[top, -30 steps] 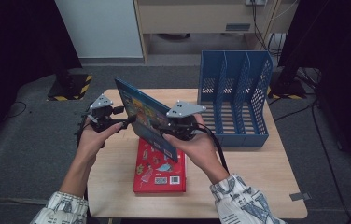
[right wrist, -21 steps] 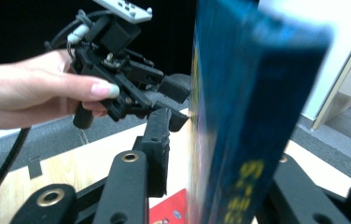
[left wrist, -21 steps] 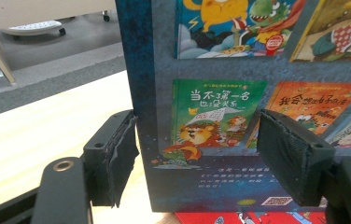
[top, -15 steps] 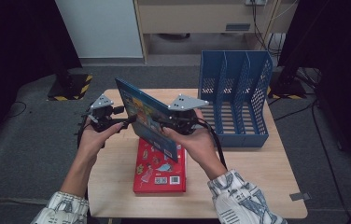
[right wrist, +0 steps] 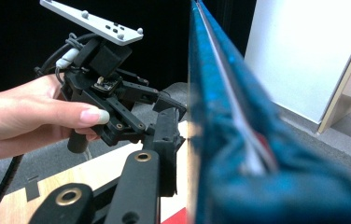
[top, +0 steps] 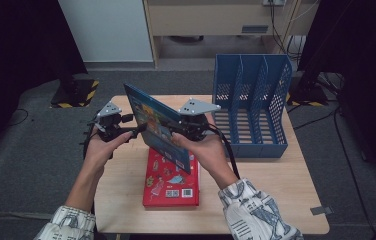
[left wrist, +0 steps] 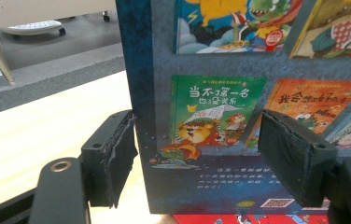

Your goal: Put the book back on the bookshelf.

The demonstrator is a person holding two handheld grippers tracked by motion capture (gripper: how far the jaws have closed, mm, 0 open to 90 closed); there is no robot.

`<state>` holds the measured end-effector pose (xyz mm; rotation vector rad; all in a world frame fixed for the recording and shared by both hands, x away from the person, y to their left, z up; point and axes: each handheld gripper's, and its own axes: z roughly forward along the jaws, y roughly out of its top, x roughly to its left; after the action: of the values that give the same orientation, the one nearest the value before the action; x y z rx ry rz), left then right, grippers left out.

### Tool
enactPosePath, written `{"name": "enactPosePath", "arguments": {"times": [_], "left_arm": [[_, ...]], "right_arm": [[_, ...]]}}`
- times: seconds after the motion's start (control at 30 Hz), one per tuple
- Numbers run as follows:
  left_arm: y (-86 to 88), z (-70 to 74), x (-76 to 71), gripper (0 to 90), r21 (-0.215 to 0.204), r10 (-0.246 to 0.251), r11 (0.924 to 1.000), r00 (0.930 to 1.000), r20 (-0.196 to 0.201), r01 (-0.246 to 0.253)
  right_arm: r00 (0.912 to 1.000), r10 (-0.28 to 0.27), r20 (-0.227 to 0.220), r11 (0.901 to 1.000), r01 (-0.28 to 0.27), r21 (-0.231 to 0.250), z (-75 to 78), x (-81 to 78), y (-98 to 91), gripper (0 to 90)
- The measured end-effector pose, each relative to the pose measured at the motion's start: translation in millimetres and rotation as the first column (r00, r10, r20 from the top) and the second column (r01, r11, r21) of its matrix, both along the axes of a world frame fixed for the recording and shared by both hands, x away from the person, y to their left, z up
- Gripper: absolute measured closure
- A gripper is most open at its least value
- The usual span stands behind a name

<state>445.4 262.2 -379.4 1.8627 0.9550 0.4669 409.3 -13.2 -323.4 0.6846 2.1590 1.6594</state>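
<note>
Blue book (top: 158, 126) held up on edge above the table (top: 256, 200), tilted, between the 2 hands. Its picture-covered face points toward the person.

Right gripper (top: 186, 127): jaws have just been closing and are now clamped on the book's right-hand edge. In the right gripper view that edge (right wrist: 239, 140) runs straight up between the jaws, 1 black jaw pressed against its left face, the other hidden behind the blurred blue cover.

Left gripper (top: 128, 131): at the book's left edge. In the left gripper view its jaws stand apart; the left pad (left wrist: 117, 158) touches the spine edge, the right pad (left wrist: 295, 154) sits in front of the cover (left wrist: 220, 121) with no clear squeeze. Reads as released, not gripping. The right gripper view also shows this gripper (right wrist: 166, 126) in the left hand (right wrist: 29, 116), its jaw tips just beside the book.

Red book (top: 172, 177) lies flat on the table directly under the blue one, front cover up; its top edge peeks out in the left gripper view (left wrist: 248, 218).

Blue file rack (top: 251, 107) stands at the table's far right, 3 slots, well apart from both grippers.
</note>
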Motion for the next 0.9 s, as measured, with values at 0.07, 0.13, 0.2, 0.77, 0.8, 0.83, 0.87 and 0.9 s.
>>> {"name": "enactPosePath", "arguments": {"times": [0.07, 0.13, 0.2, 0.77, 0.8, 0.83, 0.87, 0.9], "left_arm": [[0.1, -0.3, -0.1, 27.1, 0.0, 0.0, 1.0, 1.0, 0.0, 0.0], [1.7, -1.6, -1.2, 27.3, -0.008, -0.003, 1.0, 1.0, -0.006, 0.003], [6.5, -6.9, -5.9, 26.0, 0.001, 0.013, 0.9999, 0.9999, -0.007, -0.013], [41.0, -101.3, -46.5, 23.0, 0.041, 0.119, 0.9925, 0.9866, -0.112, -0.115], [42.1, -103.3, -46.7, 23.0, 0.044, 0.126, 0.9916, 0.9854, -0.115, -0.121], [43.1, -106.3, -46.8, 22.6, 0.041, 0.13, 0.9912, 0.9839, -0.122, -0.126], [43.5, -108.5, -46.6, 22.2, 0.04, 0.127, 0.9916, 0.9836, -0.128, -0.123], [44.6, -114.6, -47.0, 22.2, 0.059, 0.129, 0.9909, 0.9806, -0.148, -0.121]], "right_arm": [[1.0, 0.001, 0.002, 1.0, -0.001, 0.001, -0.2, 0.9, -0.4, 76.0], [1.0, 0.001, 0.008, 1.0, -0.001, 0.01, 0.0, 1.8, -0.9, 78.8], [1.0, 0.004, 0.008, 0.9999, -0.004, 0.01, 0.2, 2.5, -0.5, 78.9], [0.9998, -0.017, -0.005, 0.9992, 0.017, 0.036, 0.3, 10.9, -4.4, 81.9], [0.9998, -0.017, -0.005, 0.9992, 0.017, 0.036, 0.3, 10.9, -4.4, 81.9], [0.9998, -0.018, -0.005, 0.999, 0.018, 0.041, -0.1, 12.1, -5.2, 81.9], [0.9997, -0.023, -0.01, 0.9984, 0.023, 0.051, -0.9, 14.2, -7.3, 82.1], [0.9996, -0.026, -0.015, 0.9981, 0.026, 0.057, -1.2, 15.3, -8.5, 82.1]]}}
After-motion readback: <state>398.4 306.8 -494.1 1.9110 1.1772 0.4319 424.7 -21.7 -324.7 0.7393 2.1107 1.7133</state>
